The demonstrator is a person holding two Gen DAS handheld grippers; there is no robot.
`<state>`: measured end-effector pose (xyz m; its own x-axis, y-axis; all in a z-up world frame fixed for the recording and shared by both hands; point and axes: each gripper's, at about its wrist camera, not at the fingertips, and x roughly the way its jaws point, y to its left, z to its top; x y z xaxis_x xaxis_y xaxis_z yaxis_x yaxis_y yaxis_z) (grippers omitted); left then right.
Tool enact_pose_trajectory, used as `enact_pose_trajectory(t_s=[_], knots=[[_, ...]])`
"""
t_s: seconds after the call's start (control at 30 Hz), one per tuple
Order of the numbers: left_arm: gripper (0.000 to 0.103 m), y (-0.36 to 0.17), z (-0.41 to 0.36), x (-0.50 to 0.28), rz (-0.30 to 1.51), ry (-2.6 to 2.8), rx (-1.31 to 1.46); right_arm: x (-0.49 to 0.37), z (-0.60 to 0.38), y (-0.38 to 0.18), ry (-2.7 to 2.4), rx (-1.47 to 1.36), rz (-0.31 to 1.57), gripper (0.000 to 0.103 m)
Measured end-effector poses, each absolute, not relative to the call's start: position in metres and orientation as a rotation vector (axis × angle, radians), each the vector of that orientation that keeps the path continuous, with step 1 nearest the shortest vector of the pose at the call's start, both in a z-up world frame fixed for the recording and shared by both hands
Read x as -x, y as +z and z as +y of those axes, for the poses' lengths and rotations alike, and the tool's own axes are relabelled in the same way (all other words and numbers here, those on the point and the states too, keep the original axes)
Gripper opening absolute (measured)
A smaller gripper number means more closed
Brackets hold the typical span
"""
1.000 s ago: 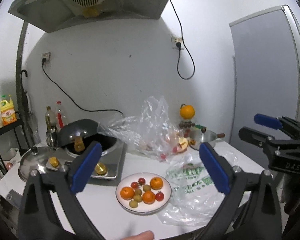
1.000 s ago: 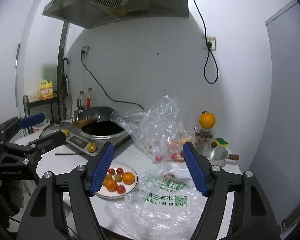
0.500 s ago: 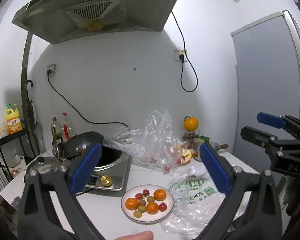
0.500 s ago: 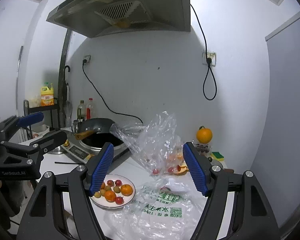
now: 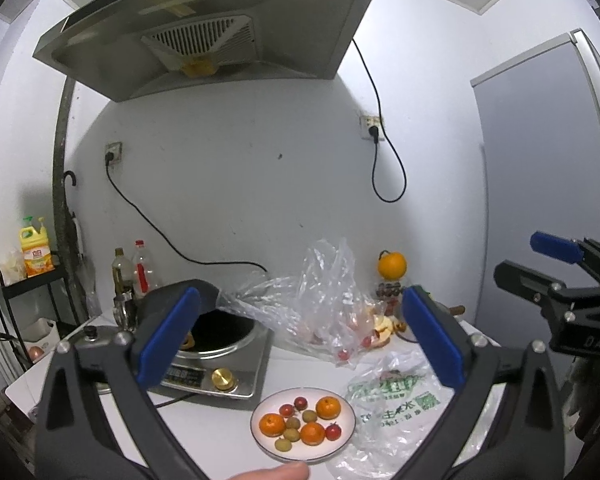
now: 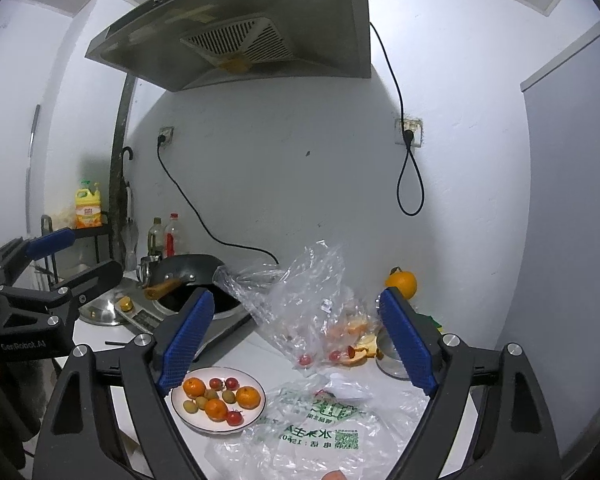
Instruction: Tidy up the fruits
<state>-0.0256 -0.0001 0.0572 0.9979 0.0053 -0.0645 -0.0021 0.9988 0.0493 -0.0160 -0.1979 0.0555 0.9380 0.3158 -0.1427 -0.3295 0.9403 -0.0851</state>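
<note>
Both my claws are empty: the left gripper [image 5: 300,336] wide, the right gripper [image 6: 300,340] opening. The round fruits could roll off the plate [image 5: 260,438] if nudged; crinkly bags [image 6: 320,424] may snag.

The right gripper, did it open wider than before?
Yes. In the right wrist view, the right gripper stands wider: its right pad now covers the orange and its jaws are opening, nothing between them.

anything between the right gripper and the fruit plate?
Nothing visible. The right gripper is above the white table, its jaws opening with nothing between them. The plate of fruit lies ahead and below, uncovered. The printed plastic bag lies beside it, not over it.
</note>
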Motion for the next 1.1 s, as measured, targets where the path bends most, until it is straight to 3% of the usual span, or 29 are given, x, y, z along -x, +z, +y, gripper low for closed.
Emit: enact_pose_trajectory(t_s=[1.1], knots=[[0.102, 0.0567, -0.0017, 0.0245, 0.072, -0.020, -0.056, 0.0171, -0.2008, 0.0579, 0.313, 0.109, 0.127, 0.087]])
